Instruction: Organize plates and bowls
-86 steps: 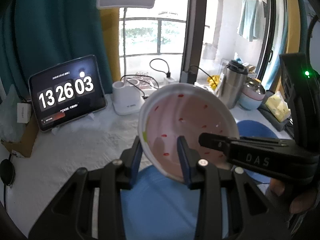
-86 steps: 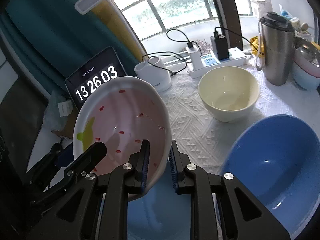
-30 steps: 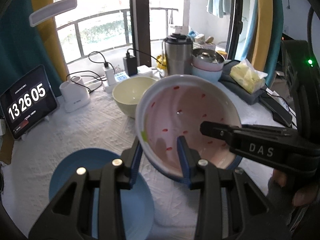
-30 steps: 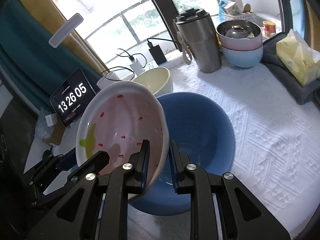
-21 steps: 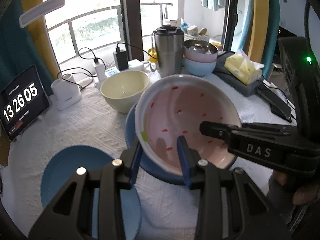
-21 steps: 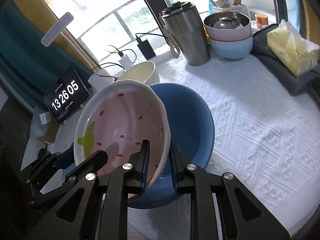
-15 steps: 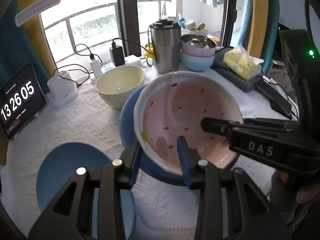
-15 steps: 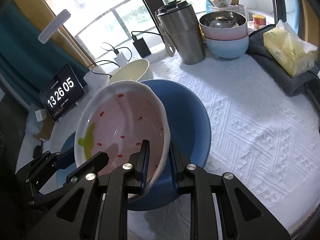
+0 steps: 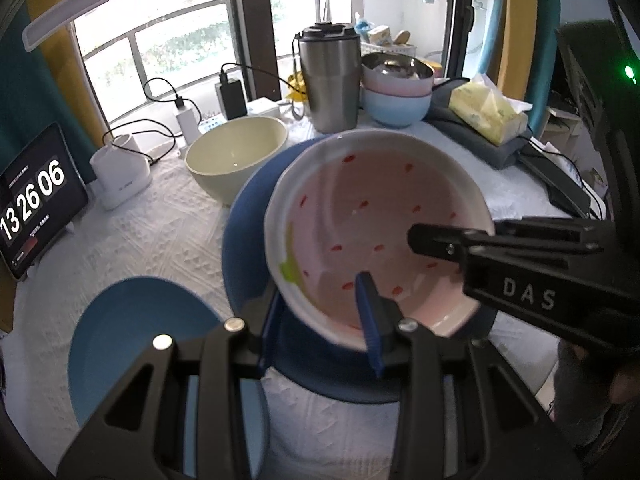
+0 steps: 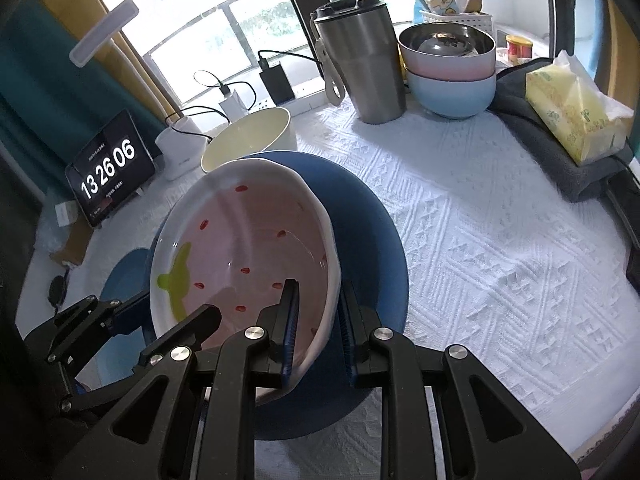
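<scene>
A pink strawberry-pattern bowl (image 9: 376, 220) with a white rim is held by both grippers over a large dark blue bowl (image 9: 248, 216). My left gripper (image 9: 320, 320) is shut on its near rim. My right gripper (image 10: 318, 312) is shut on its right rim; it shows in the left wrist view (image 9: 500, 256) reaching in from the right. The pink bowl (image 10: 248, 256) sits tilted just above the blue bowl (image 10: 376, 248). A flat blue plate (image 9: 140, 340) lies at the left on the white cloth. A cream bowl (image 9: 236, 156) stands behind.
A steel tumbler (image 9: 330, 80) and stacked pink and light blue bowls (image 9: 396, 92) stand at the back. A tissue pack (image 10: 576, 112) lies on a dark cloth at the right. A clock tablet (image 9: 32, 200), a white lamp base (image 9: 120, 176) and chargers stand at the back left.
Both grippers have carried the pink bowl from above the blue plate rightward and lowered it over the large dark blue bowl. Both grips are unchanged.
</scene>
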Demonstrator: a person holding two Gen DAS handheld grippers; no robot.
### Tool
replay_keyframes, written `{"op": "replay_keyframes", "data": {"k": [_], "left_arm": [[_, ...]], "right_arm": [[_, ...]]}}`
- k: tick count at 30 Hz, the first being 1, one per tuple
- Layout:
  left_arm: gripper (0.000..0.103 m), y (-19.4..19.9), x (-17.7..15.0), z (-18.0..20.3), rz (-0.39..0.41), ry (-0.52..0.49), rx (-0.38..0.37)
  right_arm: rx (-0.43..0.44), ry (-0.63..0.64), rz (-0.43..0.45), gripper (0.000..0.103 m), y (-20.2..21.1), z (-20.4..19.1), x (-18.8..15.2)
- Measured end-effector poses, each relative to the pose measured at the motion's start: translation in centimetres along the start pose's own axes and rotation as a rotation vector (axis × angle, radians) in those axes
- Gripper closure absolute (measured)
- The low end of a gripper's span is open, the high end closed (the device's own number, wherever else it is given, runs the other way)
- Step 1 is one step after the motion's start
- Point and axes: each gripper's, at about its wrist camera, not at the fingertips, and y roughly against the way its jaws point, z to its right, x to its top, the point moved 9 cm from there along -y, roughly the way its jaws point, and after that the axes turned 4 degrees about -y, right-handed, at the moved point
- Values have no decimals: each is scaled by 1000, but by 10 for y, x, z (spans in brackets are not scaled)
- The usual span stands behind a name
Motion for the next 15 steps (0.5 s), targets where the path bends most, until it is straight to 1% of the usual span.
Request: {"op": "replay_keyframes", "data": {"k": [9,12,15], "left_arm": [[65,2,-3,1,-6,0,-23],[65,7,-3,0,1,3,-26],[65,10,-4,-4,4,17,-28]], "right_arm": [[-34,15,-13,79,-5,-1,2],[-34,25,-26,71,-8,-5,2],[-35,30,-27,69,-10,-7,3]]}}
